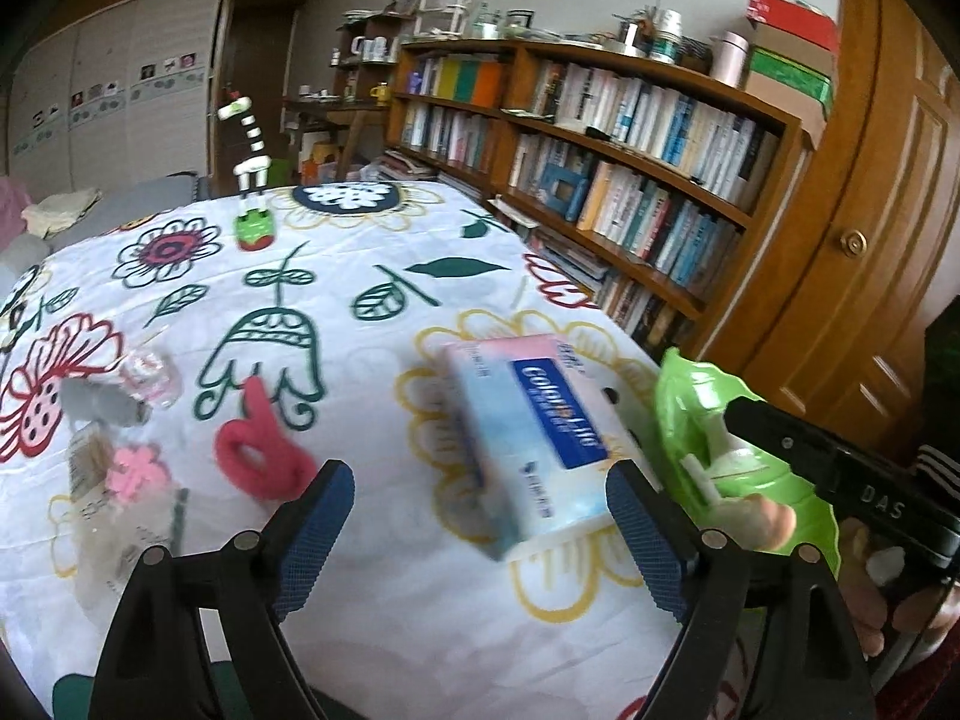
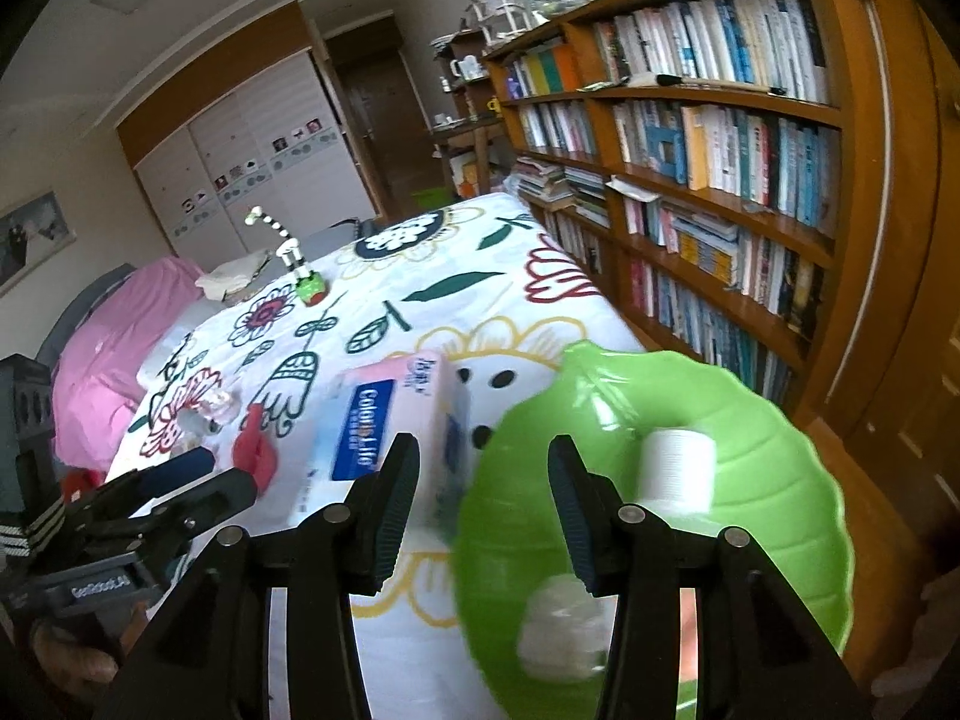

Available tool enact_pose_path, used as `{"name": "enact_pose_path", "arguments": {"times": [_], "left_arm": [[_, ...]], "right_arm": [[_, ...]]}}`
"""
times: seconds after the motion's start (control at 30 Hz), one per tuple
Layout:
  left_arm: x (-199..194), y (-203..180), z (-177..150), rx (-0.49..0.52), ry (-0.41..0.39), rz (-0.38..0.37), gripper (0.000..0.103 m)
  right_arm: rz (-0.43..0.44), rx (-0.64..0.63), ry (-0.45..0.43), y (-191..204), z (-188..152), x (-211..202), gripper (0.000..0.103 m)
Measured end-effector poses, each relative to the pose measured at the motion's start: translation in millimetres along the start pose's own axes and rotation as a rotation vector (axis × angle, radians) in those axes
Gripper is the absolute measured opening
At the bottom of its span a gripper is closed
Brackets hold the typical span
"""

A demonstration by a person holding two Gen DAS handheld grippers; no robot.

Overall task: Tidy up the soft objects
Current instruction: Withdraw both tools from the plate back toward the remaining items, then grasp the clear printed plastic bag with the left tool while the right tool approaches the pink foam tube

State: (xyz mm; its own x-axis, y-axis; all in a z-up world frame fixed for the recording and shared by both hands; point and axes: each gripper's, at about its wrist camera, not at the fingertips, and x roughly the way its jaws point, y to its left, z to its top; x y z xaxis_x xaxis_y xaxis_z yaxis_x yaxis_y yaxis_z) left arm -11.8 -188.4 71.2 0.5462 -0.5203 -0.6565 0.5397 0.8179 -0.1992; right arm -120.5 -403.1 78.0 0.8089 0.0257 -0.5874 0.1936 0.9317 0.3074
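Left tongs (image 1: 480, 531) gape wide, empty, over the flowered bedspread (image 1: 372, 252); tissue pack (image 1: 531, 441) just ahead, near its right edge.

Right tongs (image 2: 483, 498) wide open, empty, above the green leaf dish (image 2: 762, 462) holding a white roll (image 2: 678, 471). Likely approach stage; next, closing on the pack.

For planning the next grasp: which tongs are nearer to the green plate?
Right. The right tongs hang over the green plate rim; the left tongs are beside it, by the tissue pack.
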Motion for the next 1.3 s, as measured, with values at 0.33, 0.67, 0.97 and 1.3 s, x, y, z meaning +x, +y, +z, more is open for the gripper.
{"name": "enact_pose_path", "arguments": {"times": [0.33, 0.67, 0.97, 1.3], "left_arm": [[-11.3, 45.5, -5.9, -0.073, -0.014, 0.072, 0.093], [-24.4, 95.9, -15.0, -0.152, -0.029, 0.157, 0.095], [-29.2, 133.2, -27.4, -0.221, -0.018, 0.209, 0.096], [-21.9, 150.4, -40.9, -0.259, 0.021, 0.214, 0.096]], "right_arm": [[0.055, -0.066, 0.012, 38.8, 2.3, 9.1, 0.047], [0.110, -0.167, 0.017, 88.6, 1.5, 18.1, 0.049], [0.173, -0.246, 0.046, 129.2, -4.3, 31.4, 0.051], [0.224, -0.312, 0.102, 168.4, -14.0, 54.0, 0.051]]}}
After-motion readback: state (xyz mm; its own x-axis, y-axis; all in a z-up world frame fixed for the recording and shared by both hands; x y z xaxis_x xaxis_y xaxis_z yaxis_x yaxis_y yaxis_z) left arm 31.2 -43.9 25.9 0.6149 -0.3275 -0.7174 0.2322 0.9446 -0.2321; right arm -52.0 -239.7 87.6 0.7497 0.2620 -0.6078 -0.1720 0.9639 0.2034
